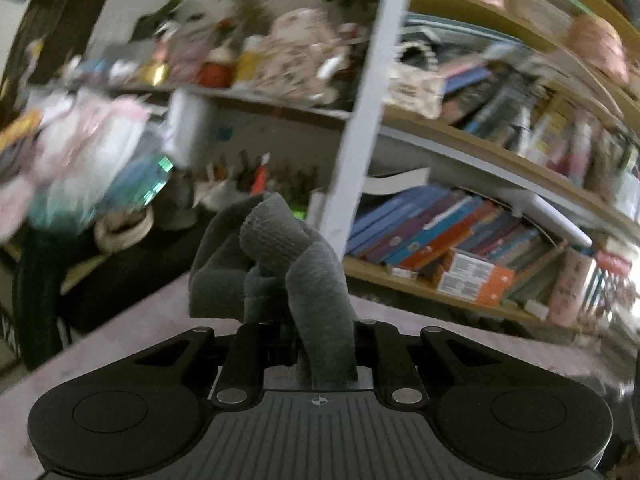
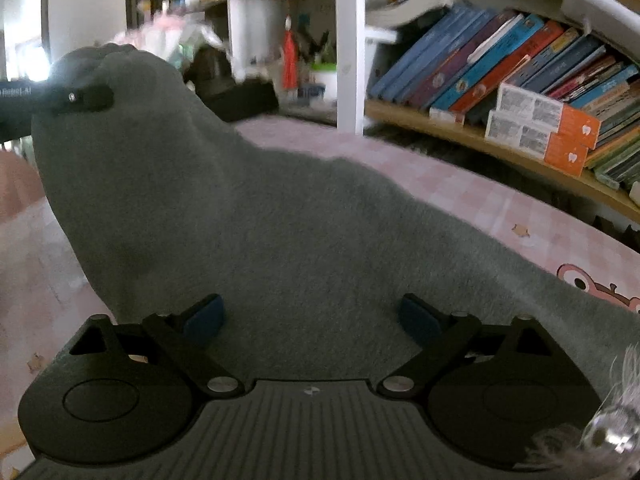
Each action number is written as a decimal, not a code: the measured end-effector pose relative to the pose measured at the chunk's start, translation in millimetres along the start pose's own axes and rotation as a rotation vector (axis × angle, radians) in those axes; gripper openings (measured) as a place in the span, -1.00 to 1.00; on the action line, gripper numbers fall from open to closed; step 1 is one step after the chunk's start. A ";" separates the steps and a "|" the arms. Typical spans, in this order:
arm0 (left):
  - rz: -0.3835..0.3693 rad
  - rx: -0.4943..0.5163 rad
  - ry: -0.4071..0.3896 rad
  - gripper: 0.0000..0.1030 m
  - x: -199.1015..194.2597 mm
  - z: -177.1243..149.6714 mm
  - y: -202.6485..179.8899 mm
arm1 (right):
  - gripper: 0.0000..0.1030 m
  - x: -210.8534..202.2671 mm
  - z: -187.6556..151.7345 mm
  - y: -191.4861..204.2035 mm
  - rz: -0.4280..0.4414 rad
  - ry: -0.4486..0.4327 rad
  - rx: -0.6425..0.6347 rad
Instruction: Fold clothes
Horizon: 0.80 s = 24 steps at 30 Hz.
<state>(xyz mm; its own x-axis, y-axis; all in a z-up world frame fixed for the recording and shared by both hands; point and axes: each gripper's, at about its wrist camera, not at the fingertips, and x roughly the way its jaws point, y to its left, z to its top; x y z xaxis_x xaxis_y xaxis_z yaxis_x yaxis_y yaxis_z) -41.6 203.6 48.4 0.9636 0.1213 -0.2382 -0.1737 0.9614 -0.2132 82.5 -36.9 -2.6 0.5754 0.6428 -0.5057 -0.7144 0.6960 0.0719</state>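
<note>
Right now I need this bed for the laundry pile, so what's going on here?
A person is folding a grey garment on the pink checked bedcover. The left tongs are shut on a bunched corner of it, held up off the cover. The right tongs are open over the flat part, gripping nothing. No fold is finished yet.

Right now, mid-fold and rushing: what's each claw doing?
Left claw: shut on the grey knit garment.
Right claw: open, holding nothing, over the garment.
</note>
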 end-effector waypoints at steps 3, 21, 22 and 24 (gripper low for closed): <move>-0.021 0.042 -0.014 -0.71 -3.3 3.8 -16.8 | 0.82 0.7 10.7 8.0 0.018 -0.038 0.017; -0.067 0.325 0.042 -0.70 -0.5 0.6 -103.5 | 0.83 -28.4 8.9 7.5 0.029 -0.019 0.022; -0.067 0.342 0.050 -0.70 0.8 -1.4 -107.8 | 0.83 -34.3 7.8 -1.7 0.026 -0.022 0.043; -0.069 0.371 0.072 -0.69 4.3 -6.6 -117.5 | 0.84 -45.5 3.6 -18.5 0.022 -0.023 0.082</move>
<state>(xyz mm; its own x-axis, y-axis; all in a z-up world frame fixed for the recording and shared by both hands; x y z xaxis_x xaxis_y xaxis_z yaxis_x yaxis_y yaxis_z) -18.4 89.6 66.2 0.9515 0.0486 -0.3037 -0.0111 0.9922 0.1238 71.0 -77.9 22.2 0.5694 0.6648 -0.4835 -0.6924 0.7049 0.1539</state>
